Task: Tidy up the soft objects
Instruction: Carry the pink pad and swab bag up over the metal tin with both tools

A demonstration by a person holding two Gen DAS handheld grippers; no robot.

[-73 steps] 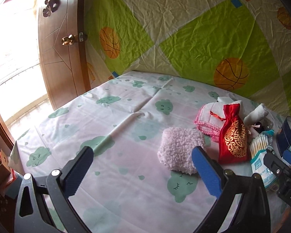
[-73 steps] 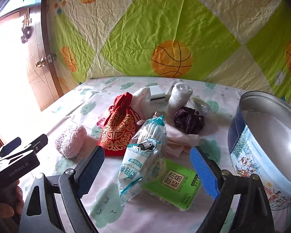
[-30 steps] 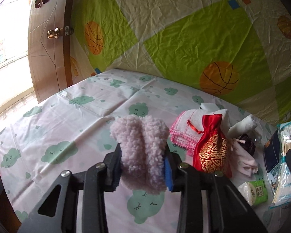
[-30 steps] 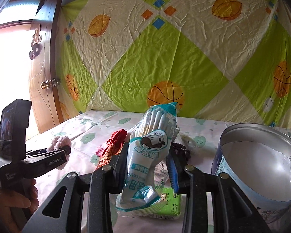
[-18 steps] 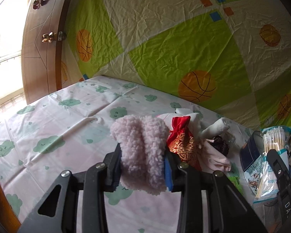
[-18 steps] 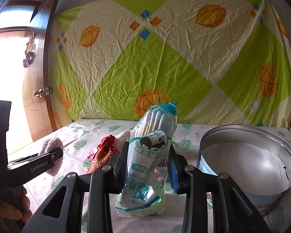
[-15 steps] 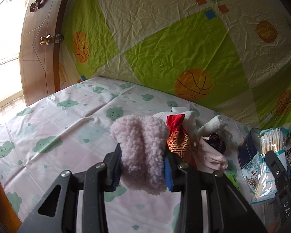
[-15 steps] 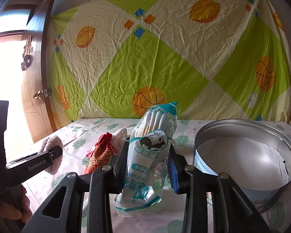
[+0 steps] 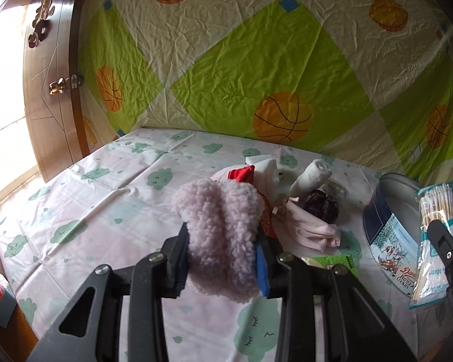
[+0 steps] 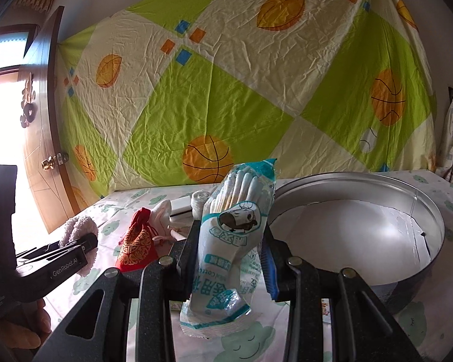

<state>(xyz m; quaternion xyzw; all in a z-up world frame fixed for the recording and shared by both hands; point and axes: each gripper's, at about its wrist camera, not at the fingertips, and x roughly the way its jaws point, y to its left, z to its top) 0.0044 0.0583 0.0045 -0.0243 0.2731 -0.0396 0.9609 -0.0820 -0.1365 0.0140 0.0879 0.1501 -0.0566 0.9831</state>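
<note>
Gripping a fluffy pink sock (image 9: 219, 235) between the clenched left gripper (image 9: 220, 259) fingers, lifted clear of the bed (image 9: 105, 205). Pinching a swab pack (image 10: 237, 235) in the right gripper (image 10: 232, 259), just left of the open tin (image 10: 362, 241), likely for dropping in.

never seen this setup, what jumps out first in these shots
The left tongs clamp a fluffy pink fleece cloth, raised over the cloud-print sheet. The right tongs grip a plastic pack of cotton swabs beside a round metal cookie tin, before a green basketball-print sheet.
</note>
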